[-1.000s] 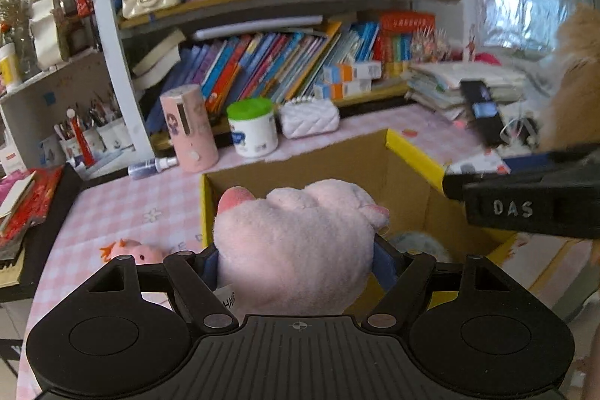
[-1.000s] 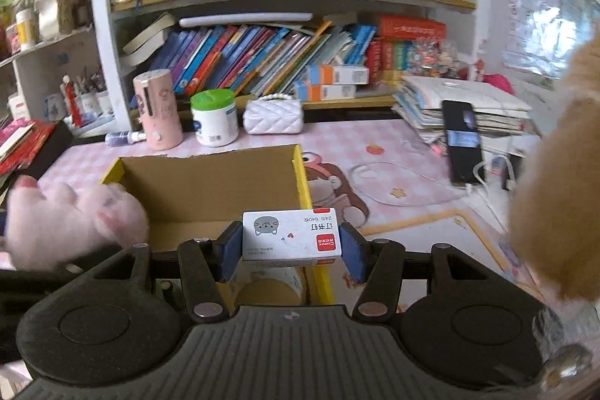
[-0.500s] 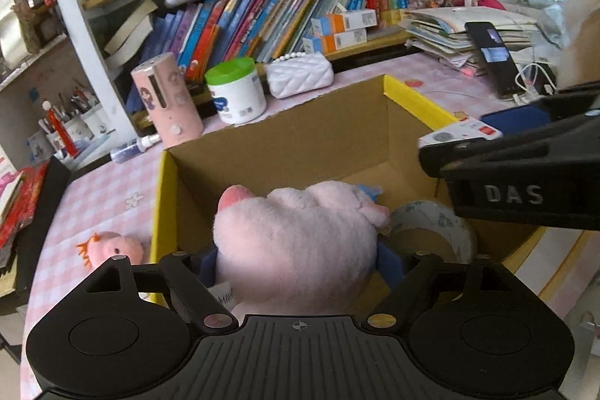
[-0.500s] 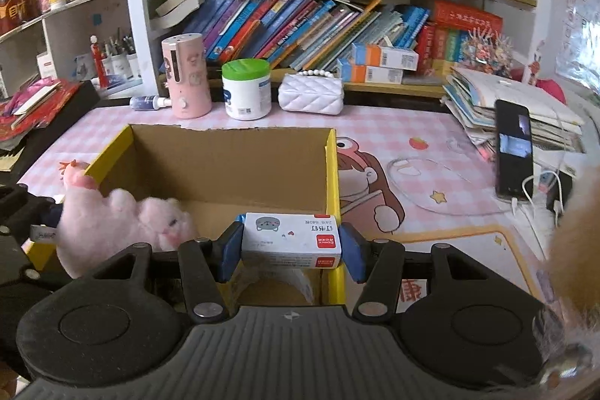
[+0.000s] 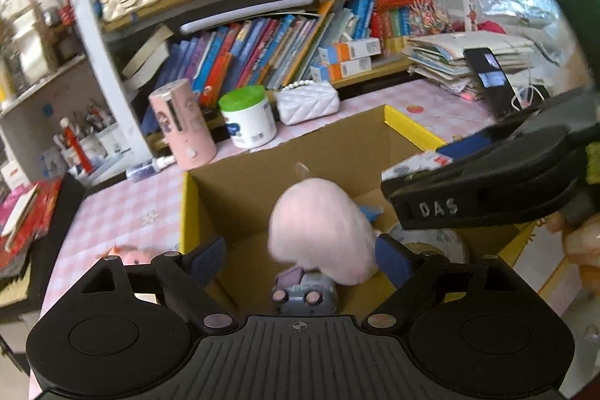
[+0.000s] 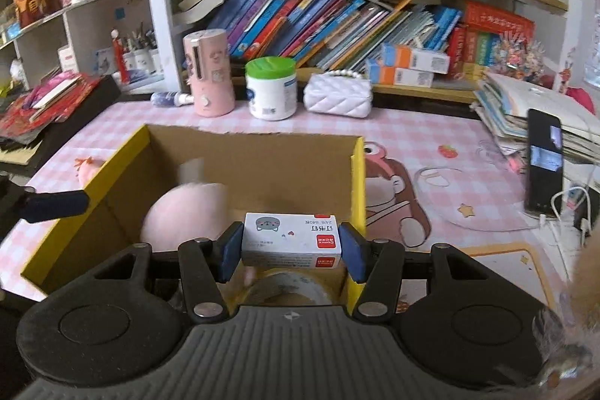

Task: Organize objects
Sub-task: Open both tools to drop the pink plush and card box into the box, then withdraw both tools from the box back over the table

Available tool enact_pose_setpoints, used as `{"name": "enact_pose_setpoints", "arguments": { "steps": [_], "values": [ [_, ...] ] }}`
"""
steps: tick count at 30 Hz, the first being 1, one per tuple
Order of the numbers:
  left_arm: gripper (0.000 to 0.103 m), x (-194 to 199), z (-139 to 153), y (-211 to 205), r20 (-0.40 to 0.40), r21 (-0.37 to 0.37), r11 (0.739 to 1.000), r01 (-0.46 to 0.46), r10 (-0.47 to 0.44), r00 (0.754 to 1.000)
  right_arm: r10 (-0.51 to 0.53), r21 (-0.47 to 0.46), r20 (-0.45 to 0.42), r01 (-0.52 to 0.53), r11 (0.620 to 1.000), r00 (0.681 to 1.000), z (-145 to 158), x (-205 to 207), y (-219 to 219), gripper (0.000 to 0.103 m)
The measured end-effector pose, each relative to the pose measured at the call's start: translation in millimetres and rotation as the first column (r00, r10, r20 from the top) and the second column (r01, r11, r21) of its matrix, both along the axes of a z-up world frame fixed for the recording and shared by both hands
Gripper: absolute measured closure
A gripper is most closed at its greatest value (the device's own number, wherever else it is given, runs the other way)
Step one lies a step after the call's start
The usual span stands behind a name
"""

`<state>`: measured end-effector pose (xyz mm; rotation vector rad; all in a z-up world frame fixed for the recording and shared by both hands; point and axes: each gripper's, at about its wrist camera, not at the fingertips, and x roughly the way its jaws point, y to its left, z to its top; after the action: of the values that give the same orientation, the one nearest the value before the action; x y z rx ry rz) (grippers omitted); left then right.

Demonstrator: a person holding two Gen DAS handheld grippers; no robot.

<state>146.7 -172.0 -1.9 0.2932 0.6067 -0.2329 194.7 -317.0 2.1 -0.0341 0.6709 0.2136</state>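
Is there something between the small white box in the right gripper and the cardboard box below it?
The small white box is over the cardboard box, which is open. A tape roll lies directly beneath; the pink plush is to its left.

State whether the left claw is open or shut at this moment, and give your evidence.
Open. The left claw has its fingers spread wide, and the pink plush toy sits blurred between them over the cardboard box, touching neither pad.

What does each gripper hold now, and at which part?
Right gripper: small white box, held by its two short ends. Left gripper: open, holding nothing.
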Motion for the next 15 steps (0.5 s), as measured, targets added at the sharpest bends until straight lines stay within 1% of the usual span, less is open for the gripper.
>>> {"name": "enact_pose_setpoints", "arguments": {
  "steps": [3,6,8,11,15],
  "values": [
    [0.014,-6,2,8,-0.005,-0.019,0.999,-0.027,0.027,1.000,0.041,-0.010,-0.041,-0.042,0.999,0.998,-7,4,7,0.051],
    [0.013,-11,3,15,-0.006,-0.023,0.998,-0.051,0.051,0.999,0.065,-0.014,-0.111,-0.067,0.998,0.992,-18,9,11,0.051],
    [0.013,-13,3,19,-0.009,-0.029,0.997,-0.069,0.069,0.998,0.088,-0.049,-0.101,-0.093,0.994,0.991,-20,7,18,0.051],
    [0.013,-17,5,25,-0.005,-0.044,0.994,-0.097,0.097,0.995,0.095,-0.051,-0.106,-0.101,0.994,0.990,-22,5,22,0.050],
    [0.013,-24,9,32,0.020,-0.066,0.989,-0.131,0.133,0.991,0.085,-0.046,-0.079,-0.089,0.995,0.993,-18,0,23,0.048]
  ]
}}
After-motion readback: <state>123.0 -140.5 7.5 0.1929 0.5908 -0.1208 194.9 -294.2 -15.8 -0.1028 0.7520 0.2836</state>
